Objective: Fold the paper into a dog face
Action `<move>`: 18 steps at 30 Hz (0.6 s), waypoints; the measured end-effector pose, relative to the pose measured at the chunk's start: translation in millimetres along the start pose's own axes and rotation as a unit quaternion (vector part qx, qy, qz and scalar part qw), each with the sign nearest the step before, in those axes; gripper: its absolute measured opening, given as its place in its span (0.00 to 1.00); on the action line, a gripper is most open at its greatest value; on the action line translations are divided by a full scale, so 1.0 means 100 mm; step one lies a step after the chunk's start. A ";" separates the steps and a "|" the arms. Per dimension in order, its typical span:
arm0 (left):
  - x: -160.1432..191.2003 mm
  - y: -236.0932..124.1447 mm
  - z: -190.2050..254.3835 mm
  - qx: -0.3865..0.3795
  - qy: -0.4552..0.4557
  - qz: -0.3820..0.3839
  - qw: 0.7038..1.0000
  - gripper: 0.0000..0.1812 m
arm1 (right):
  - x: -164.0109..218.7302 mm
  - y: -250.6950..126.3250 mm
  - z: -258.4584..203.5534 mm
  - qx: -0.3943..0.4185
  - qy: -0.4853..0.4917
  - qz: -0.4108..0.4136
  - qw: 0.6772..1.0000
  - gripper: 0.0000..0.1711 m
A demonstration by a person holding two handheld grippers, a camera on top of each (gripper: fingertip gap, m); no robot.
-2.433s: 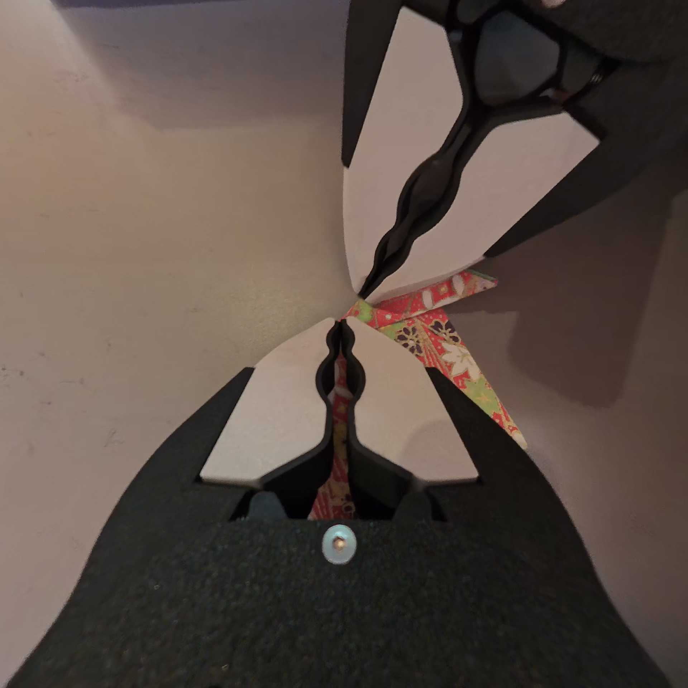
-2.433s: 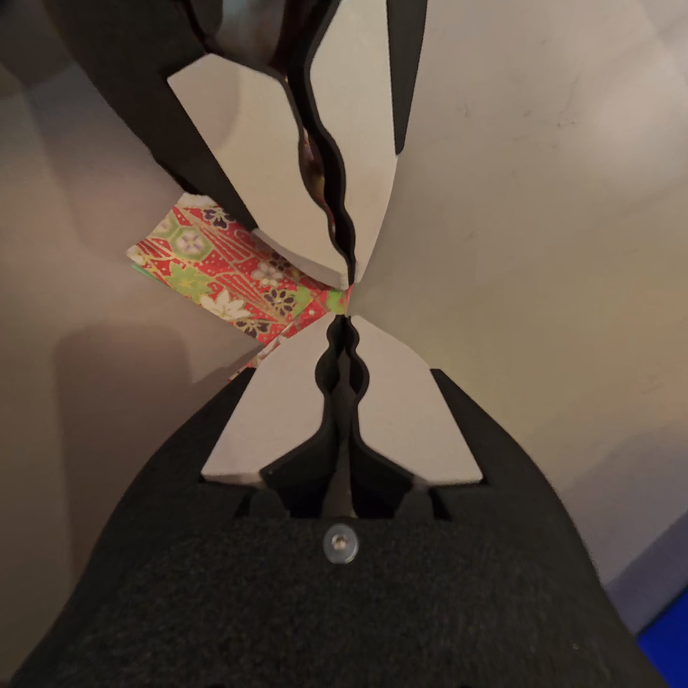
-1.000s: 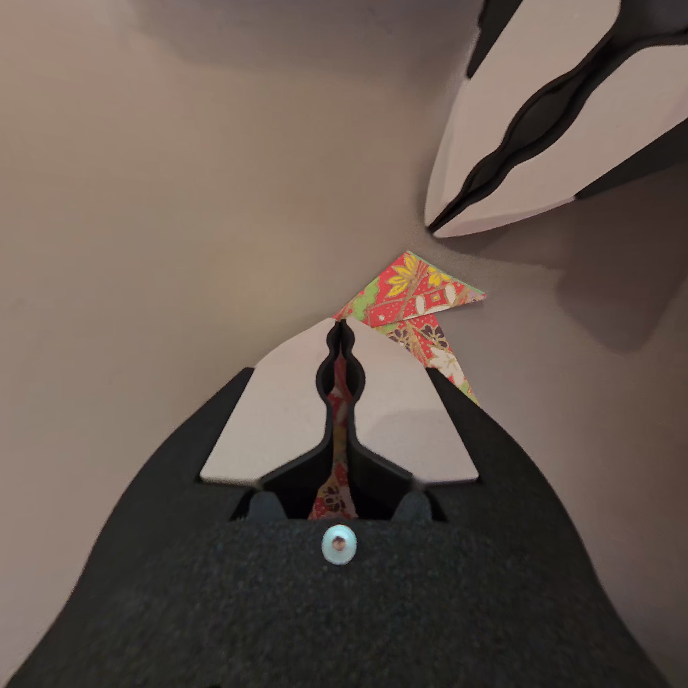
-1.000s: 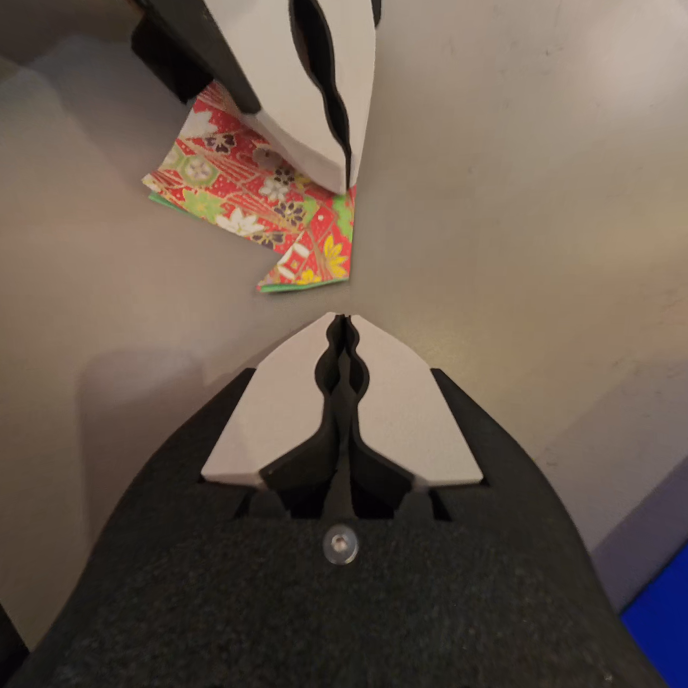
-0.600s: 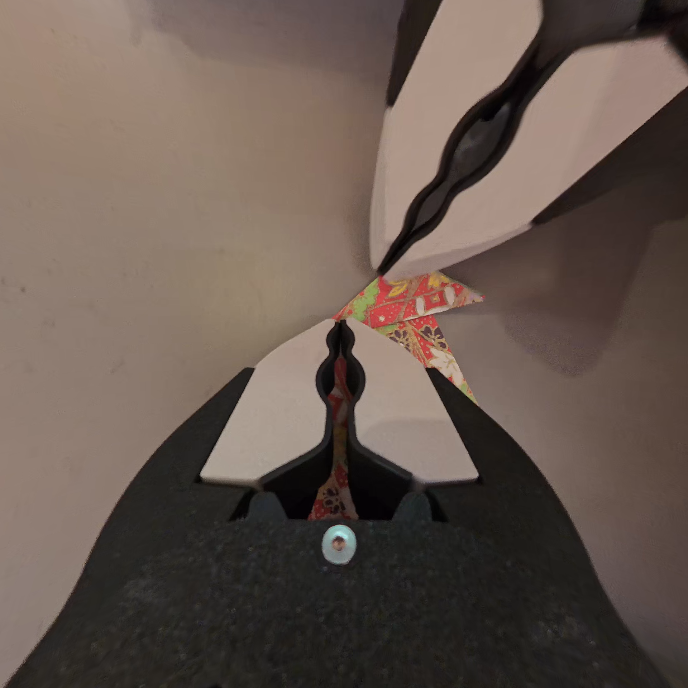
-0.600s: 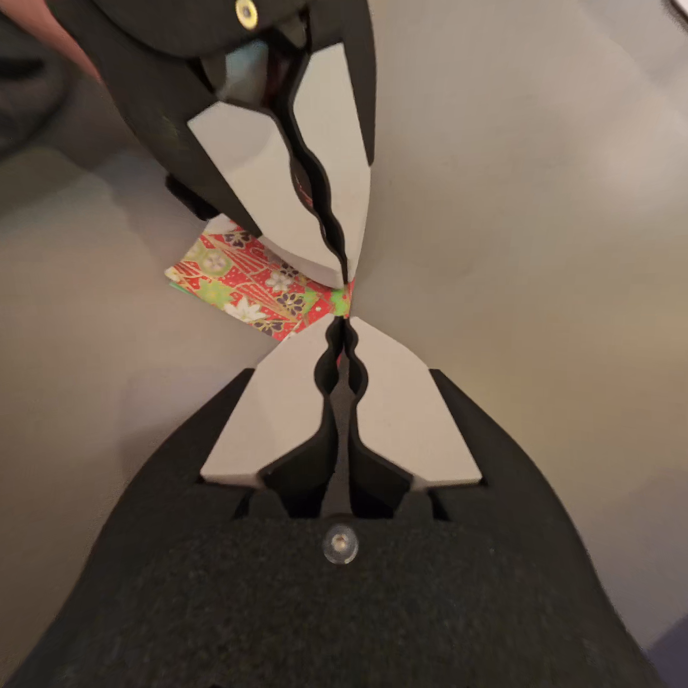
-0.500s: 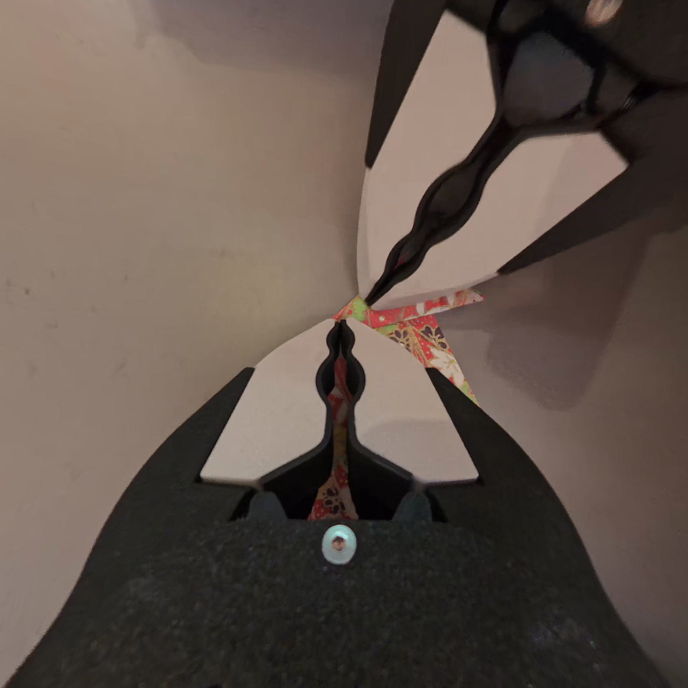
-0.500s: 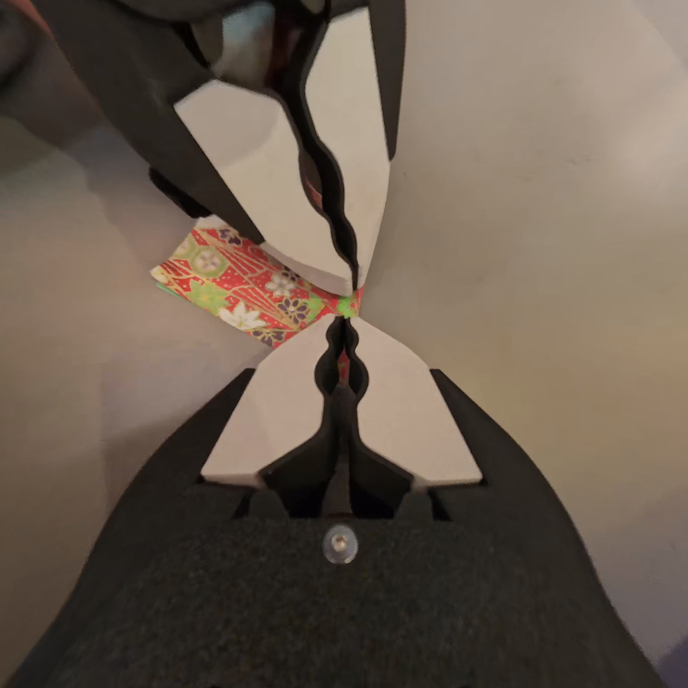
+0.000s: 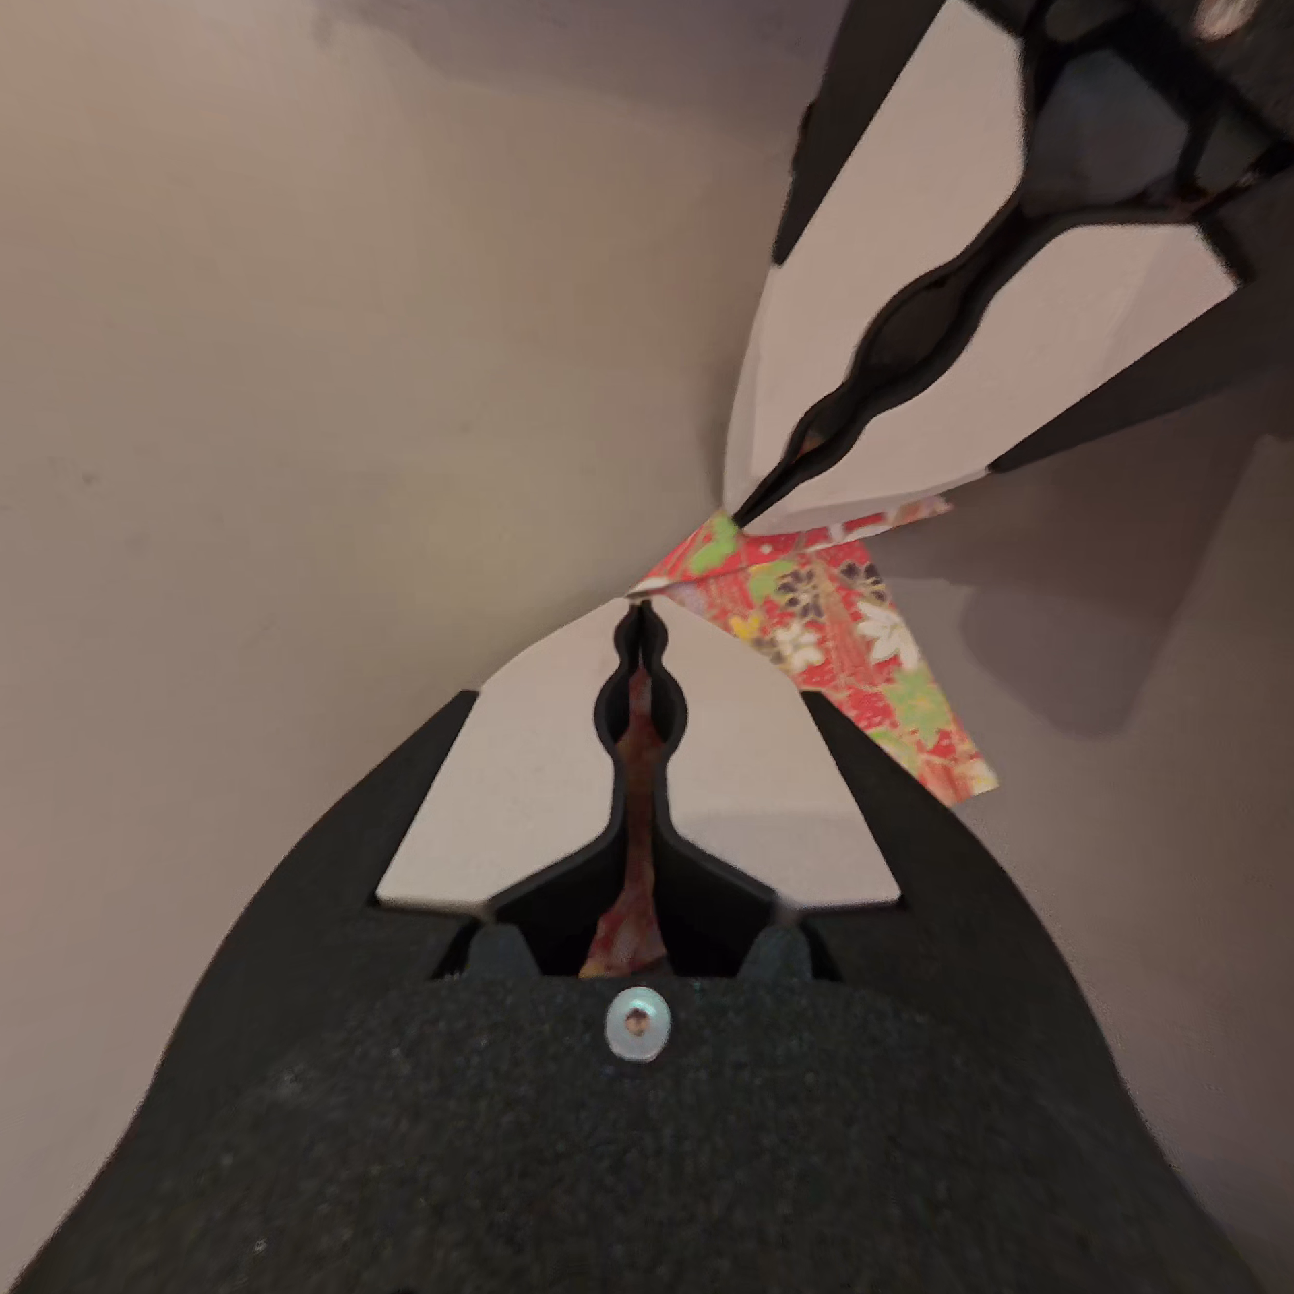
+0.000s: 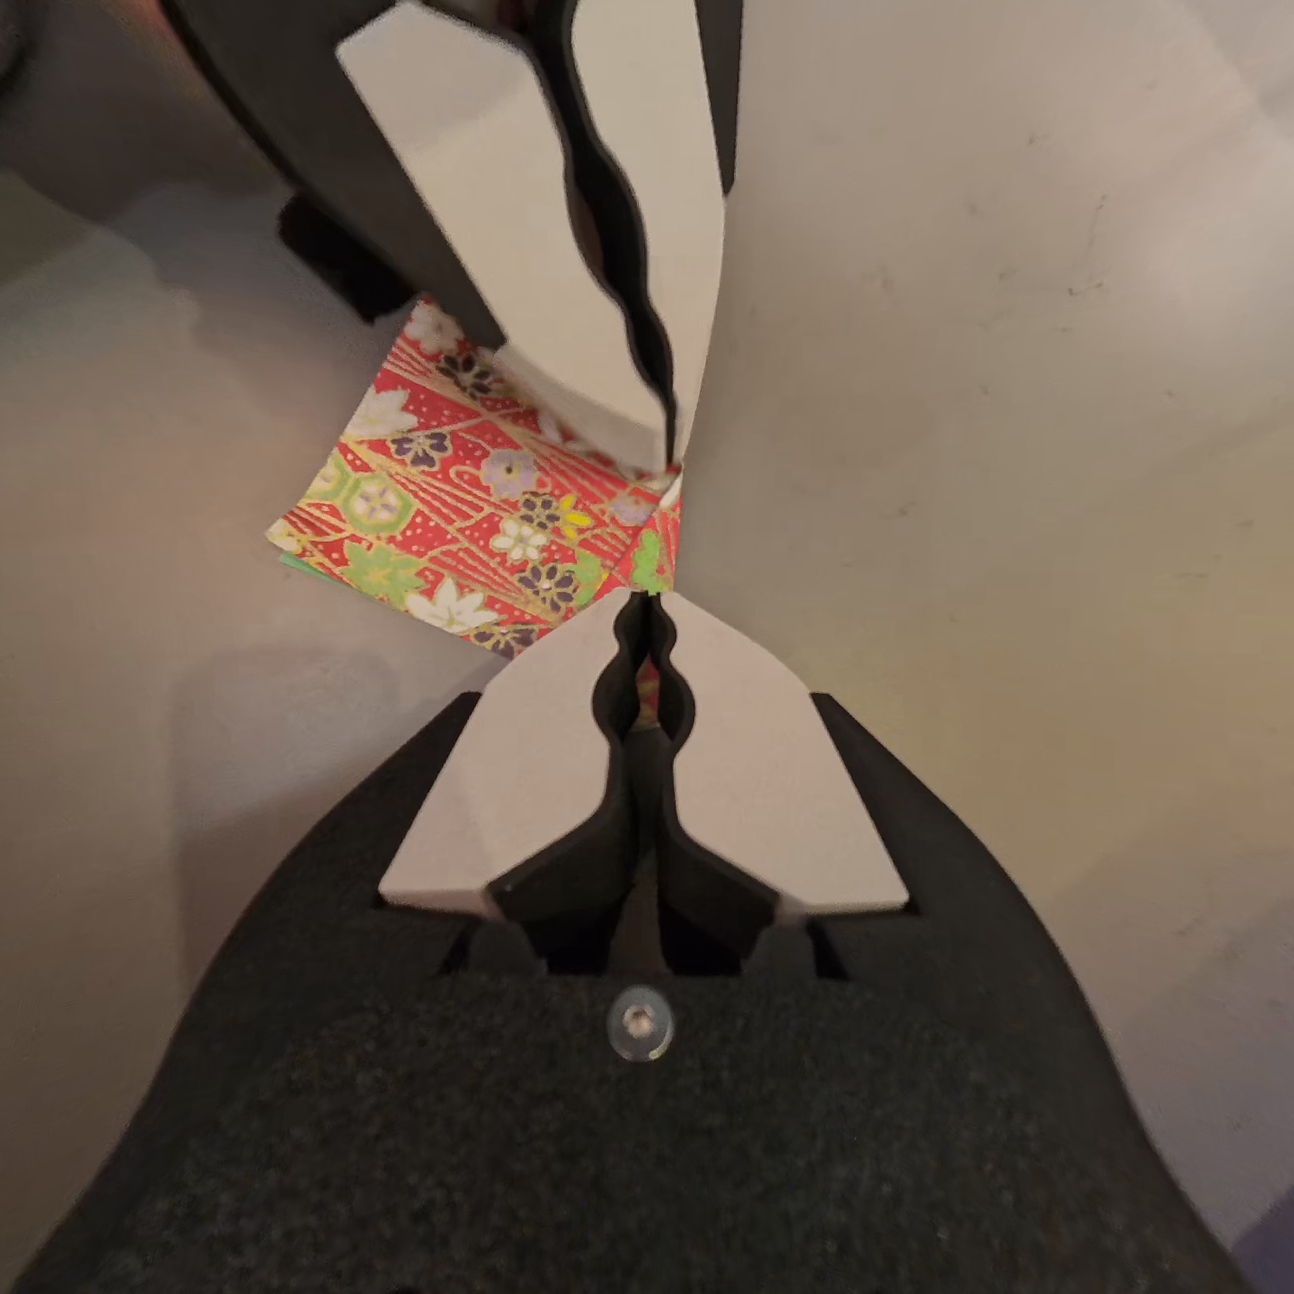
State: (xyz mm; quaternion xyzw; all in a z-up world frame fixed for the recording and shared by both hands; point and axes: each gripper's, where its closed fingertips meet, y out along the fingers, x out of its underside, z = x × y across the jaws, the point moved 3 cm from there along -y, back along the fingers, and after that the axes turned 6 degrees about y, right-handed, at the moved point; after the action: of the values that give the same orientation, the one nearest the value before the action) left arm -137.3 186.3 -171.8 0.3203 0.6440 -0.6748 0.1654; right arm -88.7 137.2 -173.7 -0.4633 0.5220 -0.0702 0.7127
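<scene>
Paper (image 10: 462, 518) already folded, patterned, above tabletop (image 9: 280, 350); left tool (image 9: 641, 609) and right tool (image 10: 644, 595) both clamped on it; ear and snout folds likely remain.

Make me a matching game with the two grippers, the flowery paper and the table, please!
Things:
1. left gripper
2. right gripper
3. patterned origami paper
4. table

States:
A. plain beige, with nothing else lying on it
B. shut on the paper, with paper showing deep between its fingers
C. shut on a folded corner flap, the paper's green edge at its tips
D. red with flowers, folded, pinched from two sides

Pairs: 1-B, 2-C, 3-D, 4-A
</scene>
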 end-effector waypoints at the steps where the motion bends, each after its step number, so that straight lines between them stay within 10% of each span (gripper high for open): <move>1: 0.04 -0.03 -0.04 -0.009 -0.003 -0.006 1.000 0.00 | 0.00 0.00 0.00 -0.001 -0.001 0.000 1.000 0.00; 18: -0.10 -0.12 0.04 -0.043 0.019 0.012 0.999 0.00 | -0.02 0.01 0.07 -0.005 -0.031 -0.001 1.000 0.00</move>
State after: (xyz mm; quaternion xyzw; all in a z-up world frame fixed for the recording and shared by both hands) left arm -138.4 181.7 -156.5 0.3337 0.6717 -0.6380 0.1747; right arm -84.6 142.7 -172.9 -0.4695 0.4998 -0.0540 0.7259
